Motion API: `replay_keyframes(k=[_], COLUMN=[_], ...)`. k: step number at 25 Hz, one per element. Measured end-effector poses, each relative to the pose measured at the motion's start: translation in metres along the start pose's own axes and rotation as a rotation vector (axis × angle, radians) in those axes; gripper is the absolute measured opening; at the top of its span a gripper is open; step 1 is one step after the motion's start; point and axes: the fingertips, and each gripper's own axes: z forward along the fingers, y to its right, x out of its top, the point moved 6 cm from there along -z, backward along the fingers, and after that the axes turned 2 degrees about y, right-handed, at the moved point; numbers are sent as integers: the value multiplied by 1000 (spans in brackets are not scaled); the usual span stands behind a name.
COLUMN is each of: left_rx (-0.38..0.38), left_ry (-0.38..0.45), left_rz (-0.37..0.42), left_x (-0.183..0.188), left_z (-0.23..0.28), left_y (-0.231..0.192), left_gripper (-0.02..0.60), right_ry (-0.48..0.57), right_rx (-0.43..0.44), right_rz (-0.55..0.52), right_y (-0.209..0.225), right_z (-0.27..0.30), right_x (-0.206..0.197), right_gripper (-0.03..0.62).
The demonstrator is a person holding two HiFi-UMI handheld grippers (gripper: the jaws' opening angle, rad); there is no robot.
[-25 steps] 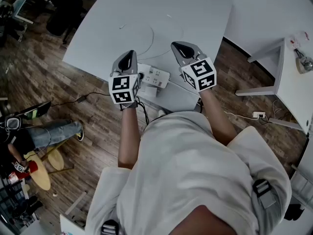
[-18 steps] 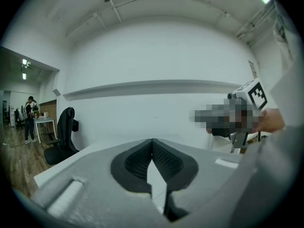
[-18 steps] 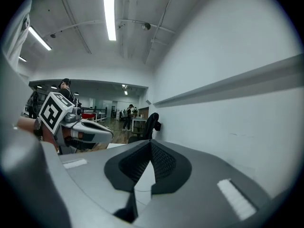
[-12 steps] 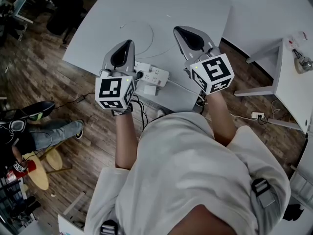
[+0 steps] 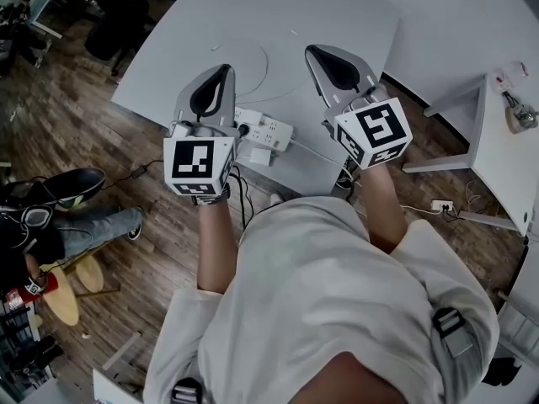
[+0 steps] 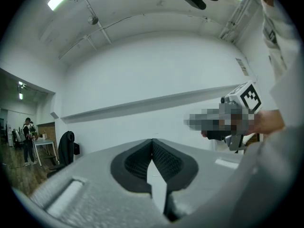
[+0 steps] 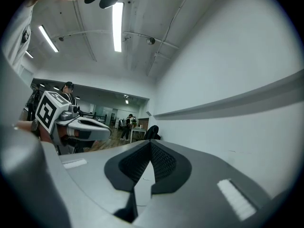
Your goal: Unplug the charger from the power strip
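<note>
I am holding my left gripper (image 5: 223, 72) pinched together, empty, above the table (image 5: 337, 7). To its right the power strip (image 5: 268, 130) is lying with the white charger (image 5: 259, 155) just beside its near side, seemingly already out, though I cannot be sure. My right gripper (image 5: 313, 55) is hovering closed on nothing.

The left gripper (image 5: 221, 72) and right gripper (image 5: 313, 52) point level side by side, fingers (image 6: 137, 163) pressed together, empty.
</note>
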Motion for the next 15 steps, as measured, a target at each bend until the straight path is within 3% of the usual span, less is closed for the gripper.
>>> replay_keyframes(k=[15], left_rx=[-1], left_ry=[-8], left_rz=[-8], left_x=[-2], left_z=[-6], left_y=[8], left_gripper=[5], right_ry=[1], right_rx=[-5], right_rz=[17], right_y=[-4], right_z=[-12], right_x=[-1], right_gripper=[0])
